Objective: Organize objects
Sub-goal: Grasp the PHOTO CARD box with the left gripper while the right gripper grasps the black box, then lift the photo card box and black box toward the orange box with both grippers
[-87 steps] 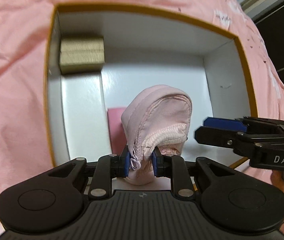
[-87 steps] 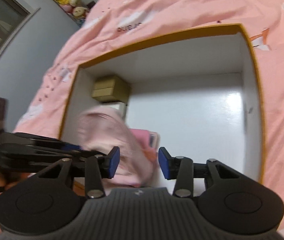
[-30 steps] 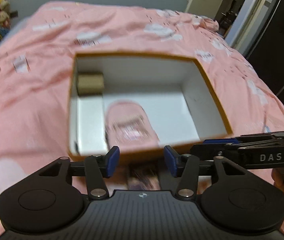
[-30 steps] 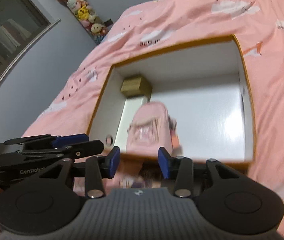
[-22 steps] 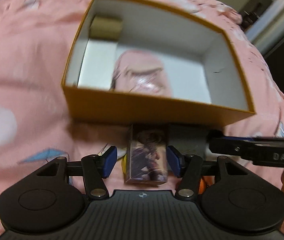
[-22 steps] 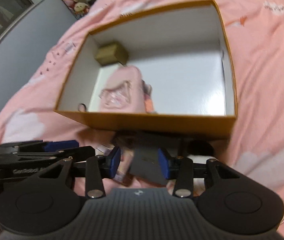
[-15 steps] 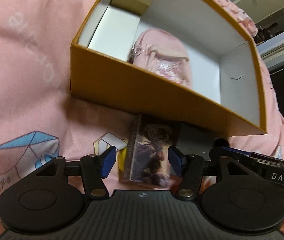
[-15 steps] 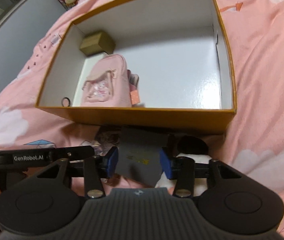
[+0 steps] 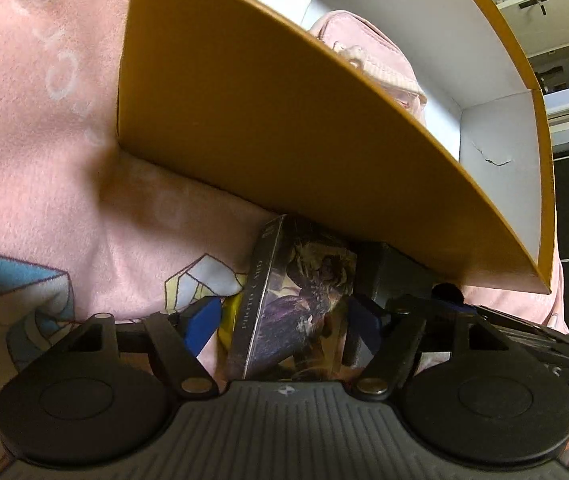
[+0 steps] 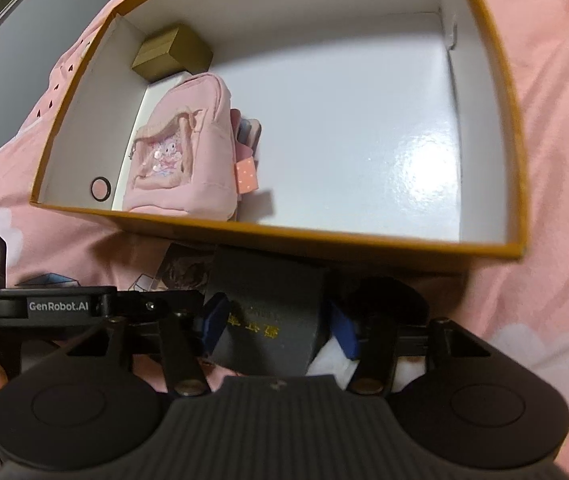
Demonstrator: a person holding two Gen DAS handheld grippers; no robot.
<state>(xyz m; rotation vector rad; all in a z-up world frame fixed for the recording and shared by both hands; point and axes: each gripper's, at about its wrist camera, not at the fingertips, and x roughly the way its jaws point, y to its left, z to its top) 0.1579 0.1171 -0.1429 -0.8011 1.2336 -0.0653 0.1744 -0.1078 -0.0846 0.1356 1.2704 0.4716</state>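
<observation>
An orange box (image 9: 284,120) with a white inside (image 10: 344,120) lies on the pink bedspread. A pink mini backpack (image 10: 180,152) lies in it. In front of the box's near wall lie an illustrated dark purple case (image 9: 296,300) and a dark grey booklet with gold lettering (image 10: 268,312). My left gripper (image 9: 282,320) straddles the illustrated case. Its jaws are opening and there is a gap at the left pad. My right gripper (image 10: 278,326) straddles the grey booklet, and its jaws are opening too.
A small gold box (image 10: 172,54) sits in the box's far left corner. A black ring (image 10: 100,189) and pink cards (image 10: 246,136) lie by the backpack. A black and white object (image 10: 384,296) lies right of the booklet. The bedspread (image 10: 556,160) surrounds everything.
The left gripper let go of the pink backpack inside the box. Both grippers then sank from above the box to its front, widened, and came around the case and the booklet.
</observation>
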